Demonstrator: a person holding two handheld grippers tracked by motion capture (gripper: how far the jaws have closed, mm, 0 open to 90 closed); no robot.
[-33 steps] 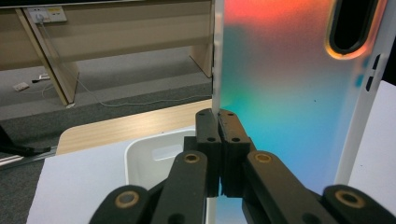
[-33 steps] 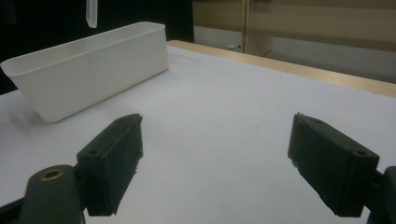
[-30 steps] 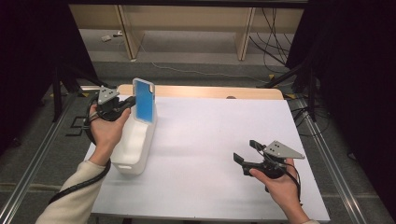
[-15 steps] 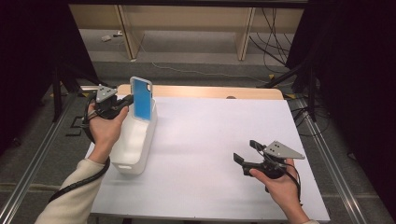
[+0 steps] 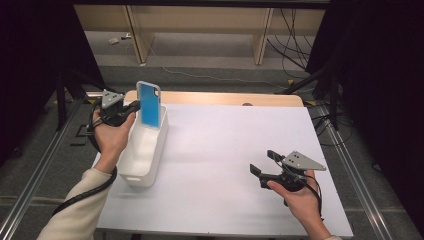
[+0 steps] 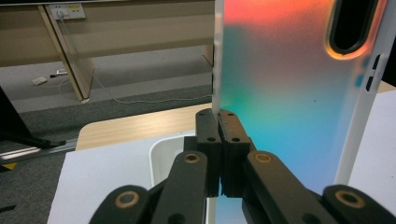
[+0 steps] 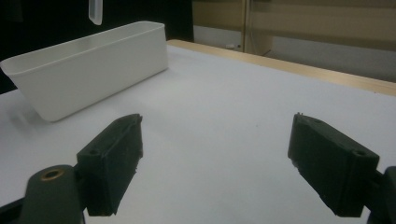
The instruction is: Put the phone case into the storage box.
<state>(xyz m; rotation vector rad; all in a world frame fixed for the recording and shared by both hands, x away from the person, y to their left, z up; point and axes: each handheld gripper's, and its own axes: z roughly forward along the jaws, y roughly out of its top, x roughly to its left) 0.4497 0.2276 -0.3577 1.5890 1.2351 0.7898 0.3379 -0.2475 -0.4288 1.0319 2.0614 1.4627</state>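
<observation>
A blue phone case (image 5: 149, 105) with a white rim stands upright over the far end of a white bin (image 5: 131, 172). My left gripper (image 5: 134, 106) is shut on the case's edge. In the left gripper view the jaws pinch the edge of the iridescent case (image 6: 289, 93), and the bin's rim (image 6: 161, 151) lies just below. My right gripper (image 5: 262, 163) rests low over the white table near the front right, open with nothing between its fingers. In the right gripper view the bin (image 7: 88, 70) lies ahead to the left, with the case's corner (image 7: 95, 11) hanging above it.
A white sheet (image 5: 225, 150) covers the table, with a wooden strip (image 5: 225, 98) along its far edge. Beyond the table is grey floor with cables and wooden furniture legs (image 5: 262, 35). Metal rails (image 5: 30, 175) run along both sides.
My left gripper has carried the phone case slightly left and toward the far end of the bin, keeping it upright. The right gripper has stayed put.
</observation>
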